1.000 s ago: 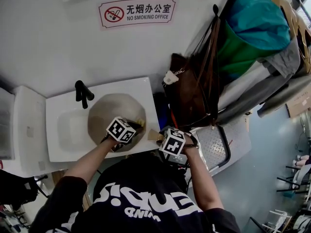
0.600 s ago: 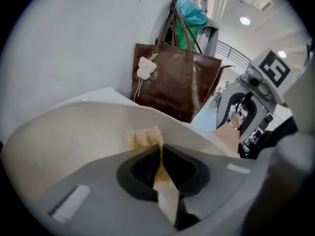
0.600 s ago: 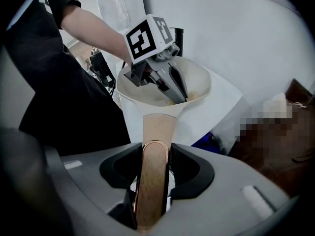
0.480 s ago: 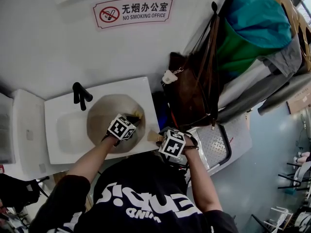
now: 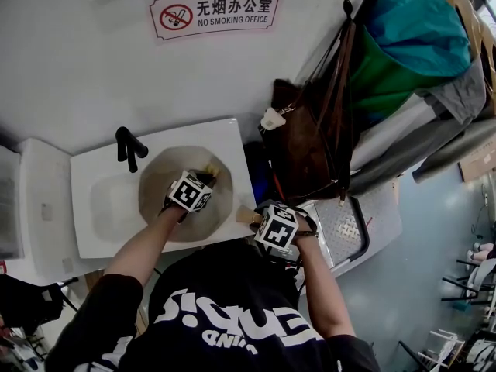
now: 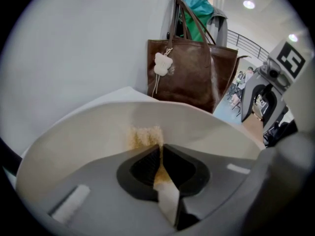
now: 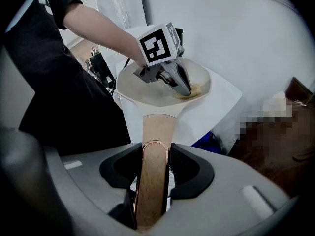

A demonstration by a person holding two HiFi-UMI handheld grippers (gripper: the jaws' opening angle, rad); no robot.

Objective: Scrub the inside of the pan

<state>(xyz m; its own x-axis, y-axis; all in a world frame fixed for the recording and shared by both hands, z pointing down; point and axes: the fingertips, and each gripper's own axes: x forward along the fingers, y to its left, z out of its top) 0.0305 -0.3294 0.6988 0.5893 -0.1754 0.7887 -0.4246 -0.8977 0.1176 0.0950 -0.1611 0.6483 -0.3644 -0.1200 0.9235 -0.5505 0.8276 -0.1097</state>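
Head view, from above: pan (image 5: 164,175) lying in the sink (image 5: 99,235), handle (image 5: 246,216) over the sink's right edge. Left gripper (image 6: 158,154) clenched on a yellow sponge (image 6: 144,137), pressed against the pan's inner wall. Right gripper (image 7: 155,154) grasping the wooden handle.

Item counts
1 pan (image 5: 159,192), 1 sponge (image 6: 146,136), 2 hand-held grippers (left hand-held gripper (image 6: 161,156), right hand-held gripper (image 7: 153,154)), 1 sink (image 5: 97,165), 1 brown bag (image 5: 310,153).

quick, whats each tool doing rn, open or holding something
left tool: shut on the small yellow scrubbing sponge, inside the beige round pan
right tool: shut on the pan's light wooden handle
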